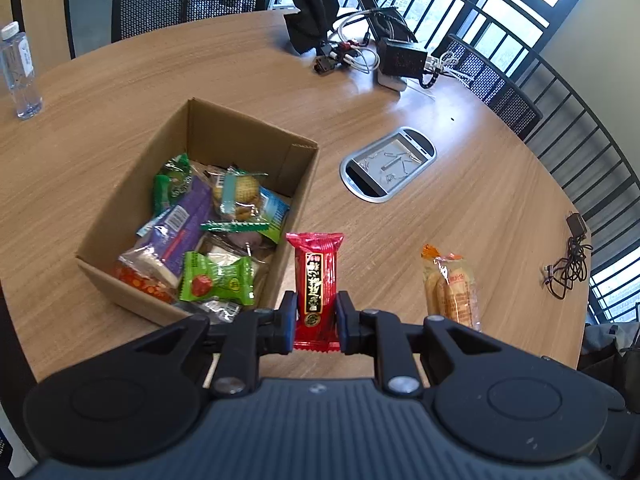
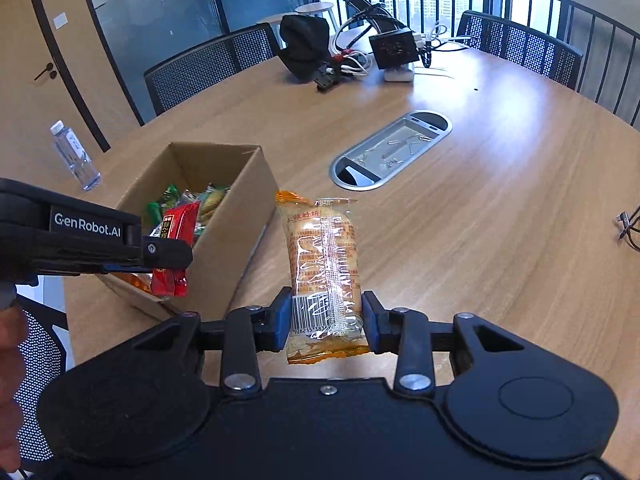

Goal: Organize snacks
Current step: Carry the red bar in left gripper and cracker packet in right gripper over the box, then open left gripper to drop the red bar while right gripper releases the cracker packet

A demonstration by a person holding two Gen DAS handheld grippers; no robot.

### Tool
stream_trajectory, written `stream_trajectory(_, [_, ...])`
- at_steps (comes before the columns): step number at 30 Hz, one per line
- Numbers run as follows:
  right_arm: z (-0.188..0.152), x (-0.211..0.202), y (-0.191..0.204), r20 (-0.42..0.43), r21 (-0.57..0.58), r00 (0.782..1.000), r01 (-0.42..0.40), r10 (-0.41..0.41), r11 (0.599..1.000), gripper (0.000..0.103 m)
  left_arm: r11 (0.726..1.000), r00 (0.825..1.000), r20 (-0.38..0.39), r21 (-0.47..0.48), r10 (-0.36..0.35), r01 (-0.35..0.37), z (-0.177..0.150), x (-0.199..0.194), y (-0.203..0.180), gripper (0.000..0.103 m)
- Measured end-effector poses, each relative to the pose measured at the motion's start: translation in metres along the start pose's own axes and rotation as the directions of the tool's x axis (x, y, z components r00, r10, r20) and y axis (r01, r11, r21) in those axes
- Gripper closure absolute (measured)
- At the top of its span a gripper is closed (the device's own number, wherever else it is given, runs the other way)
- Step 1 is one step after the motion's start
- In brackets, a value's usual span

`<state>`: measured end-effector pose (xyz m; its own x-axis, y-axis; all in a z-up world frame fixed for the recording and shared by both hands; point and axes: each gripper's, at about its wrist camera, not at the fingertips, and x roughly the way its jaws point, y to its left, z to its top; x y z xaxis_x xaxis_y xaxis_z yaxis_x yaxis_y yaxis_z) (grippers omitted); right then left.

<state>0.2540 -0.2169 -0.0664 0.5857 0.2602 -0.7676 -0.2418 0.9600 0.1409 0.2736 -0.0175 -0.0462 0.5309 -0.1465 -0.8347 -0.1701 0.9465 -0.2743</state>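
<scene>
A red snack packet (image 1: 316,264) stands upright between the pads of my left gripper (image 1: 317,312), which is shut on its lower half. It hangs above the near right corner of an open cardboard box (image 1: 248,132) filled with several mixed snack packets. My right gripper (image 2: 326,320) is shut on a clear orange packet of biscuits (image 2: 324,264), held off the table to the right of the box (image 2: 224,240). The right wrist view shows the left gripper (image 2: 168,256) from the side, with the red packet (image 2: 176,232) over the box's near edge. The orange packet (image 1: 452,292) also shows in the left wrist view.
A water bottle (image 1: 18,72) stands at the table's left edge. A metal cable port (image 1: 388,164) is set into the round wooden table (image 1: 480,200). A black cloth, cables and a black device (image 1: 384,52) lie at the far side. A coiled cable (image 1: 568,268) lies right. Mesh chairs surround the table.
</scene>
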Motion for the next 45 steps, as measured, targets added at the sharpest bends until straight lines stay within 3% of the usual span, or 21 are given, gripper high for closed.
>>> stream_trajectory(22, [0.017,0.001,0.064,0.023,-0.088,0.996,-0.086,0.088,0.992,0.067,0.990,0.995,0.064,-0.120,0.082,-0.074,0.006,-0.038,0.067,0.084])
stream_trajectory(45, [0.053,0.050,0.091,-0.023,-0.151,0.986,-0.168,0.166,0.974,0.067,0.974,0.991,0.032,-0.194,0.128,-0.120,0.037,0.001,0.089,0.084])
